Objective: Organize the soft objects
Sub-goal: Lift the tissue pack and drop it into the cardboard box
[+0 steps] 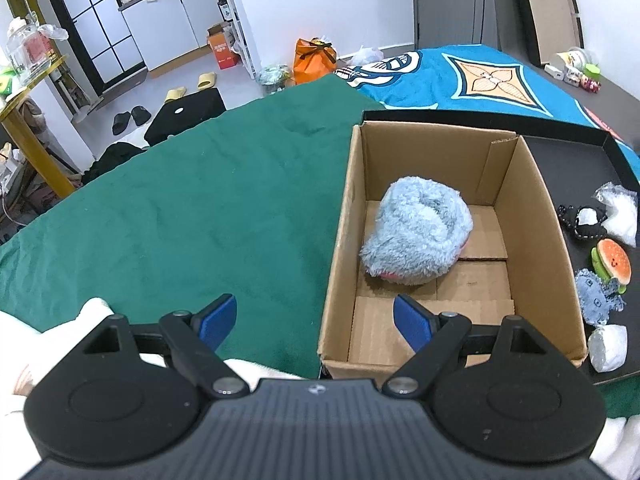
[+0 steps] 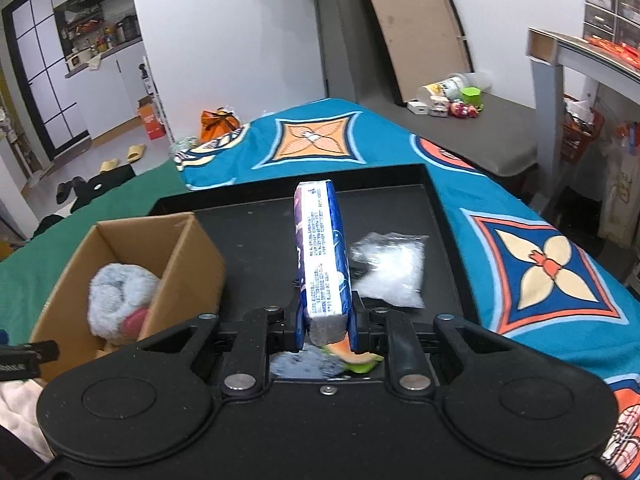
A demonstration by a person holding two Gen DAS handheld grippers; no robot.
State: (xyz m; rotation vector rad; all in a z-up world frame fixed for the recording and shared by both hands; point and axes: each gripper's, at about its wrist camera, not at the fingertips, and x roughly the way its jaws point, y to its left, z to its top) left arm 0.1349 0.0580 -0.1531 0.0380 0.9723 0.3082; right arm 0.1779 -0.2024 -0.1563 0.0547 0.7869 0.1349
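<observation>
Tissue pack (image 2: 322, 252): stood on its narrow end, clamped low between the blue pads of the right gripper (image 2: 326, 330); printed white side faced the camera, with blue and purple wrap along its edges.
Right gripper jaws: clenched tight on the tissue pack, above the black tray (image 2: 248, 240).
Under the right gripper: a blurred blue-grey soft piece and an orange and green soft piece lay on the tray, partly hidden by the gripper body.
Left gripper (image 1: 316, 320): jaws stood wide apart with nothing between them; the near left corner of the cardboard box (image 1: 532, 216) showed in the gap.
Person: white sleeves showed behind both grippers.
Cardboard box: open-topped, sitting at the left end of the black tray, just beside the green cloth (image 1: 180, 208).
Fluffy grey-blue plush (image 1: 416, 236): lay inside the box on its floor, toward the left wall, with a little pink showing beneath it.
Tray, right of the box: a white wrapped lump (image 1: 608, 346) lay nearest, then a blue denim-like toy (image 1: 598, 296), a burger toy (image 1: 612, 264), a black and white toy (image 1: 584, 220) and a clear plastic bag (image 2: 390, 270).
Blue patterned blanket (image 2: 532, 264): spread beyond and right of the tray.
Far off: slippers lay on the pale floor, an orange bag stood by the wall.
</observation>
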